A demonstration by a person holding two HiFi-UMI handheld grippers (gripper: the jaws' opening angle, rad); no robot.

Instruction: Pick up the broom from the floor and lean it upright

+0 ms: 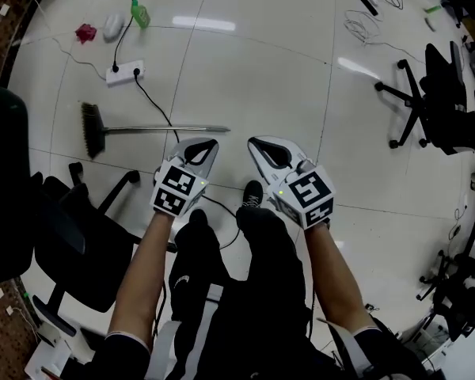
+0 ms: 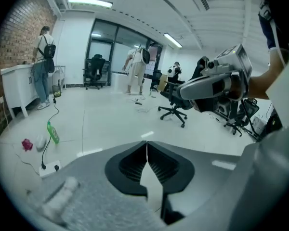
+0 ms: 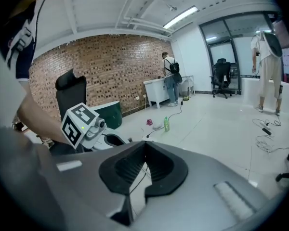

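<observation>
Nearest in, the left gripper (image 1: pixel 210 142) is clenched on nothing, the right gripper (image 1: pixel 255 142) likewise. Just beyond, the broom (image 1: pixel 127 130) lies flat on the floor (image 1: pixel 301 93), bristles (image 1: pixel 91 131) left, handle (image 1: pixel 190 129) running right. It looks light, stiff and slick, so I'd take the handle toward the bristles.

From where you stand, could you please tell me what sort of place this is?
Probably an office or lab workspace: swivel chairs on a pale tiled floor, a brick wall and glass partitions.
</observation>
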